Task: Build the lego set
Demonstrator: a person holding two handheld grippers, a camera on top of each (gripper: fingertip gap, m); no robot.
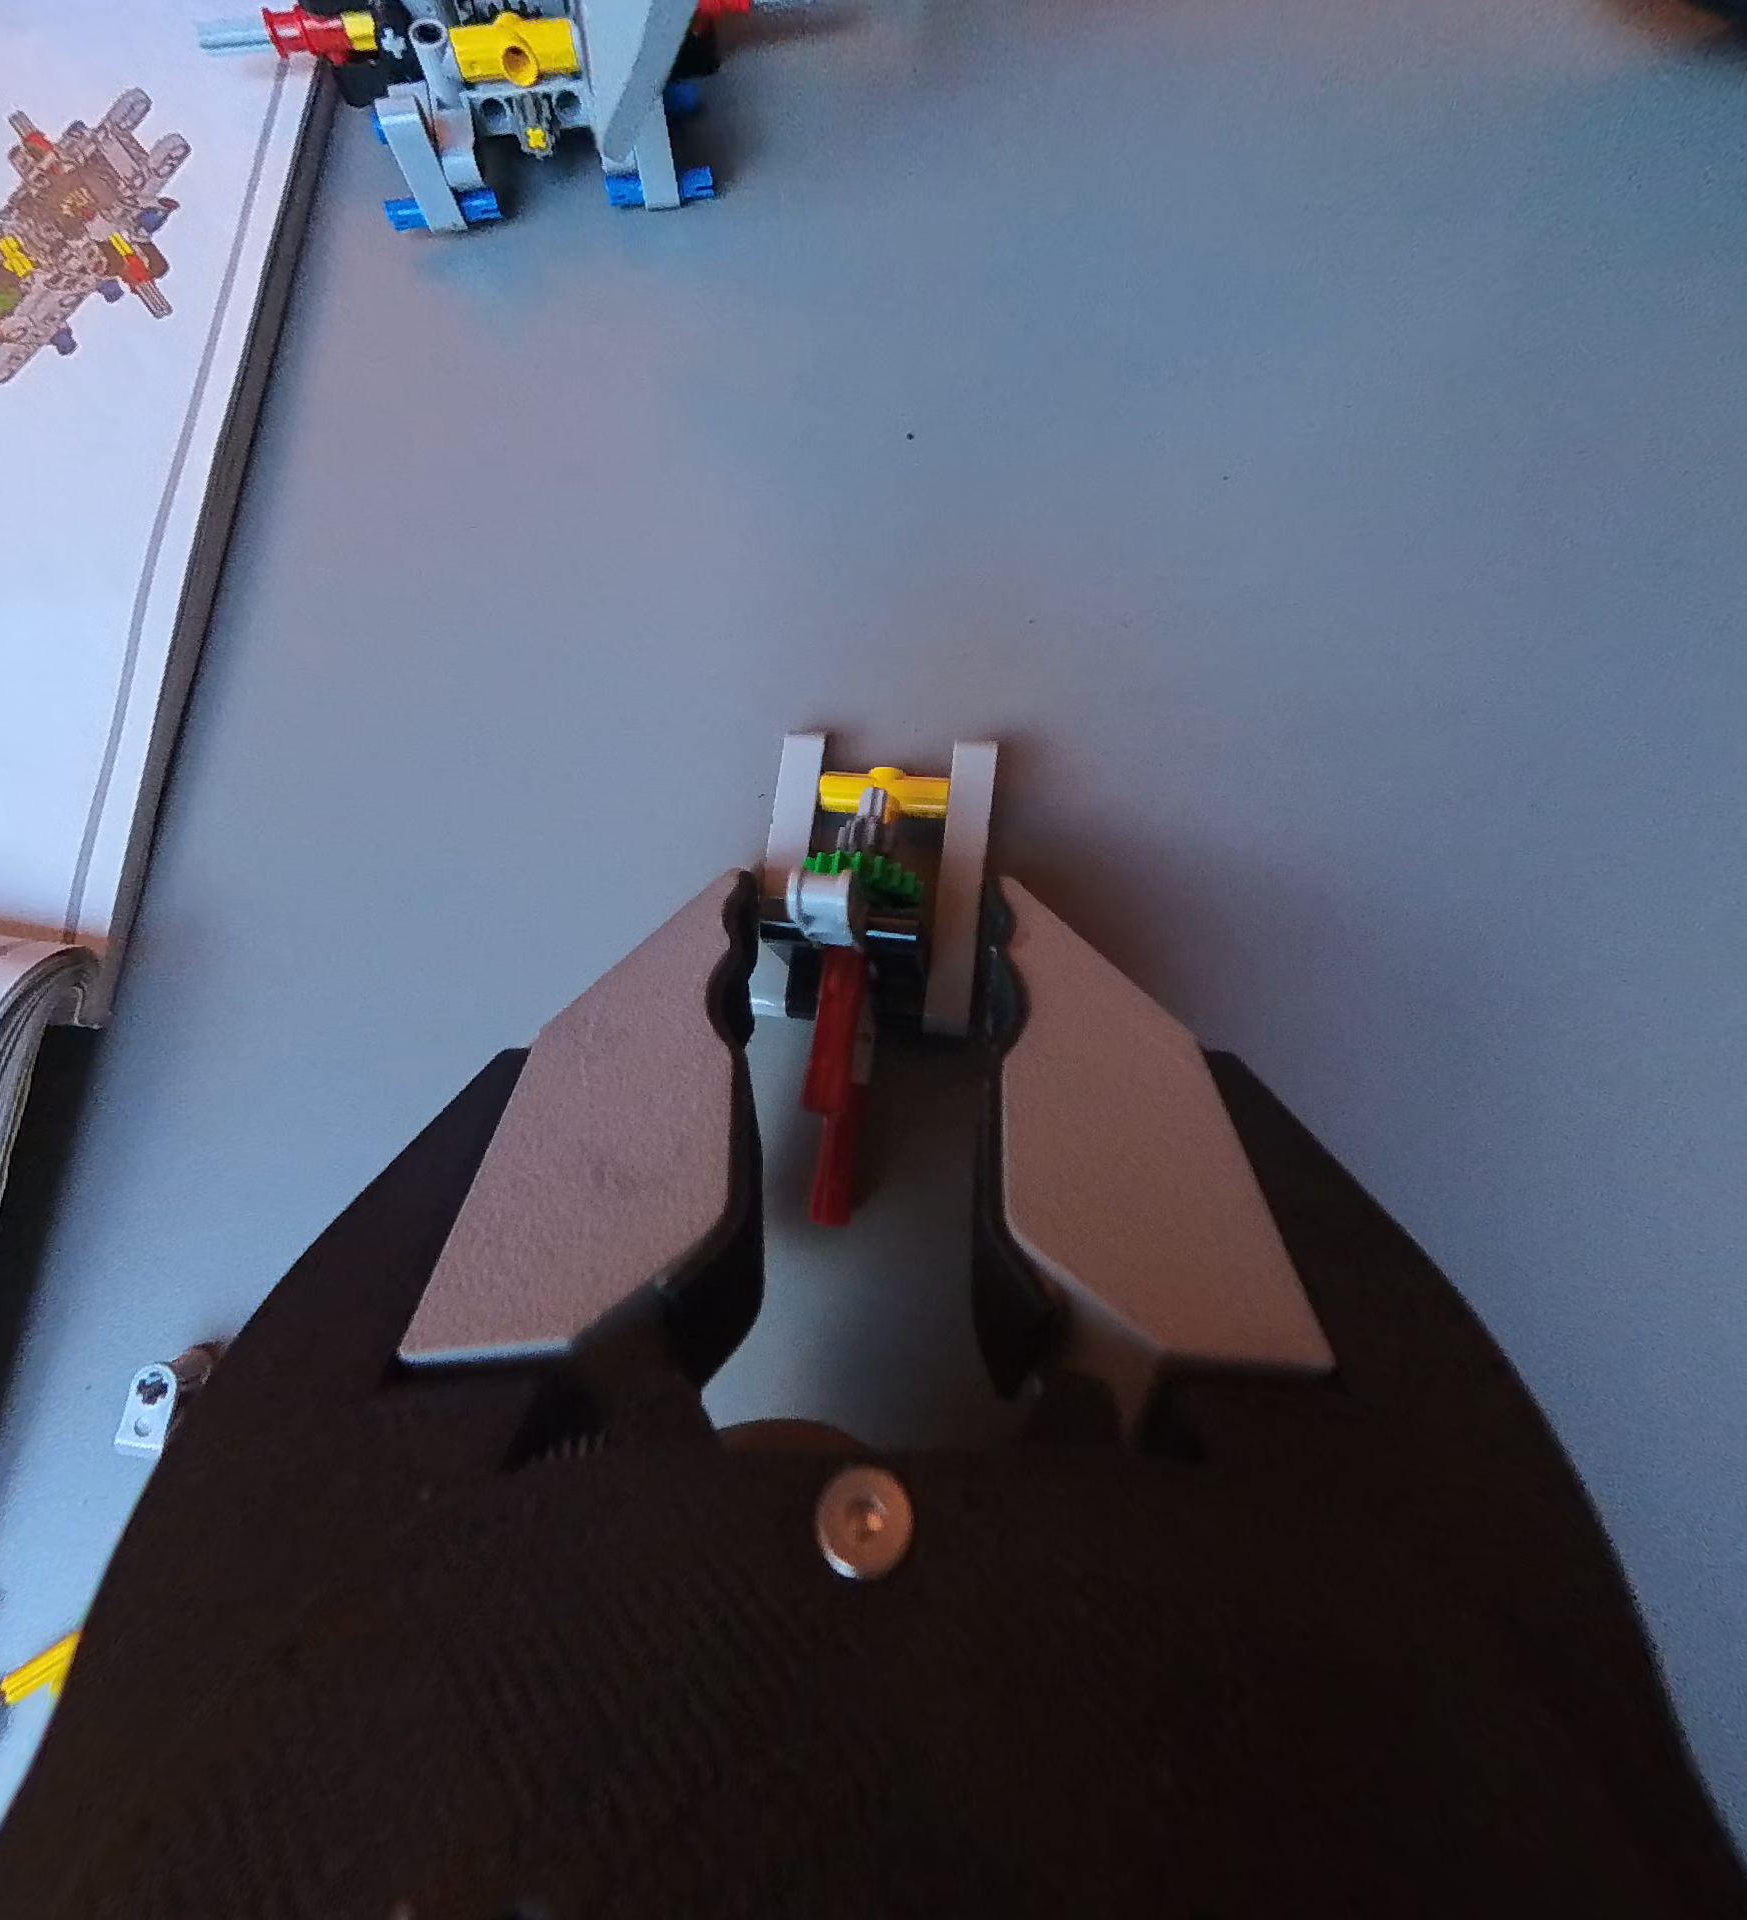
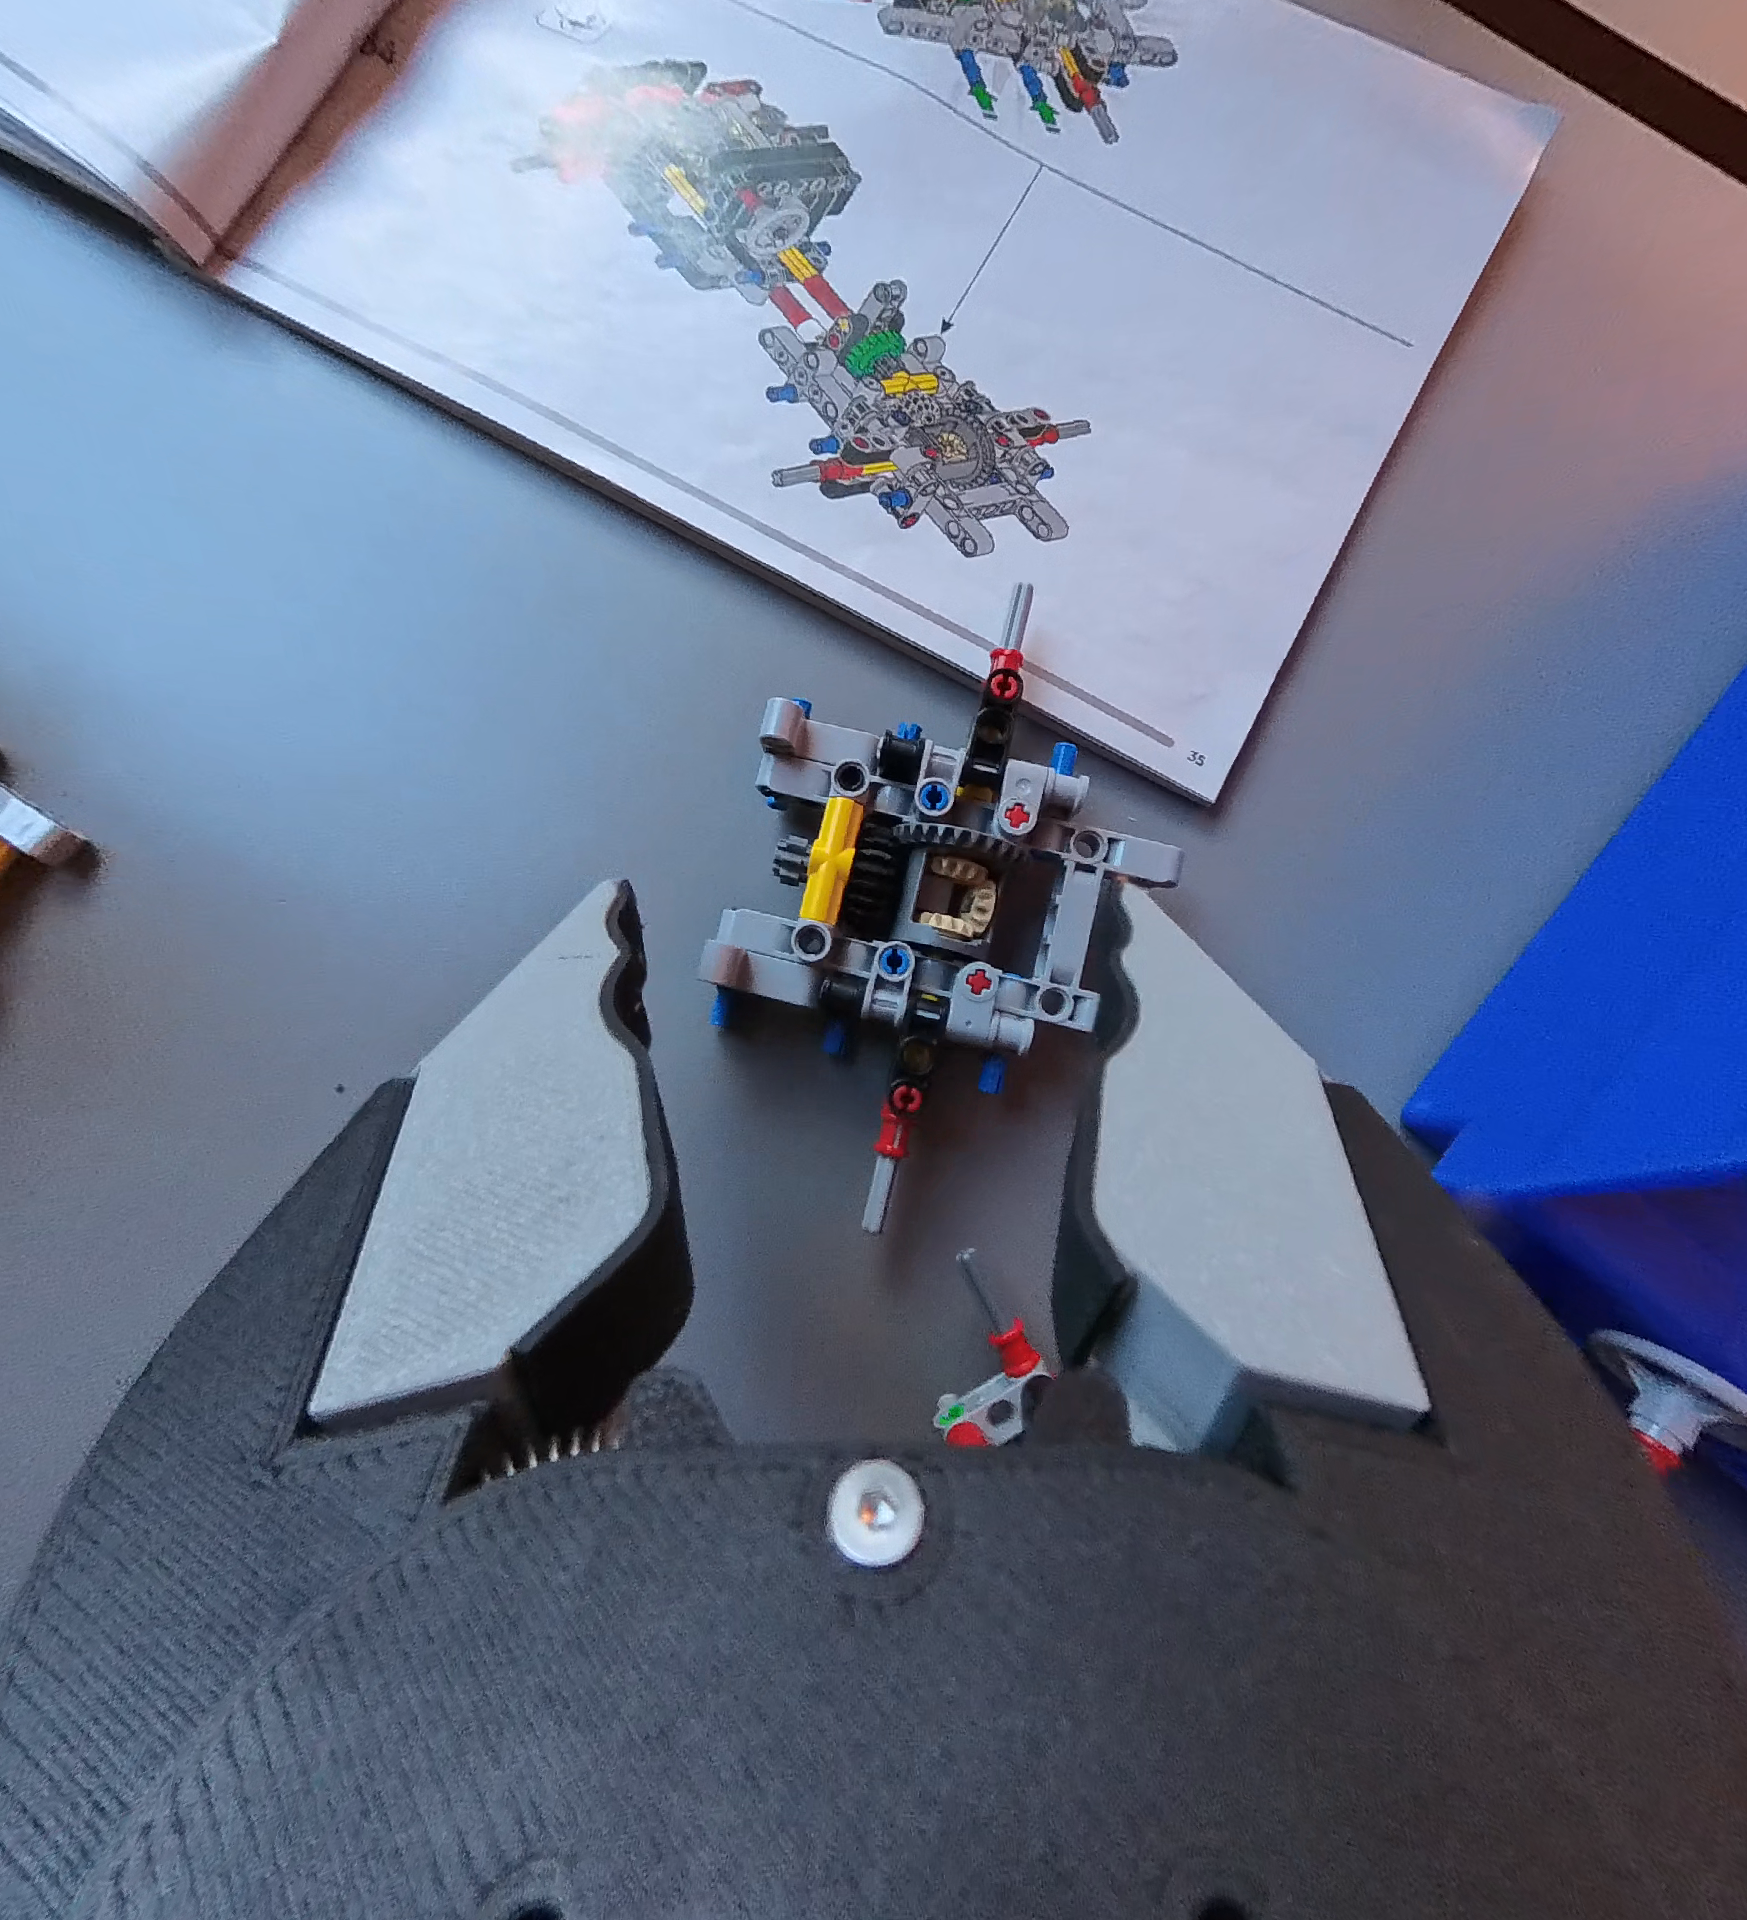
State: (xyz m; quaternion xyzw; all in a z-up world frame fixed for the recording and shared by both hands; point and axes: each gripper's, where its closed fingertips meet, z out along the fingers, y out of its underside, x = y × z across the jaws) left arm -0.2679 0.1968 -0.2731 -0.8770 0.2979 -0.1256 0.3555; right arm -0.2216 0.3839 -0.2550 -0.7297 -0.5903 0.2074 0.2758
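Note:
My left gripper (image 1: 869, 914) is shut on a small brick assembly (image 1: 962, 883) with two light grey beams, a yellow cross piece, a green gear and a red axle pointing back towards me. Its pads press on the outer sides of the two beams, low over the grey table (image 1: 1264, 520). My right gripper (image 2: 874, 909) is open wide. A larger grey assembly (image 2: 942, 894) with dark gears, tan bevel gears, a yellow piece and blue pins lies flat on the table between its fingers. There is a clear gap at the left finger. This larger assembly also shows at the top of the left wrist view (image 1: 536, 94).
An open instruction booklet (image 2: 952, 208) lies behind the larger assembly and along the left of the left wrist view (image 1: 38, 520). A blue bin (image 2: 1679, 935) stands at the right. A small red and grey loose piece (image 2: 994, 1382) lies near my right finger. Loose pieces (image 1: 147, 1408) lie by the booklet.

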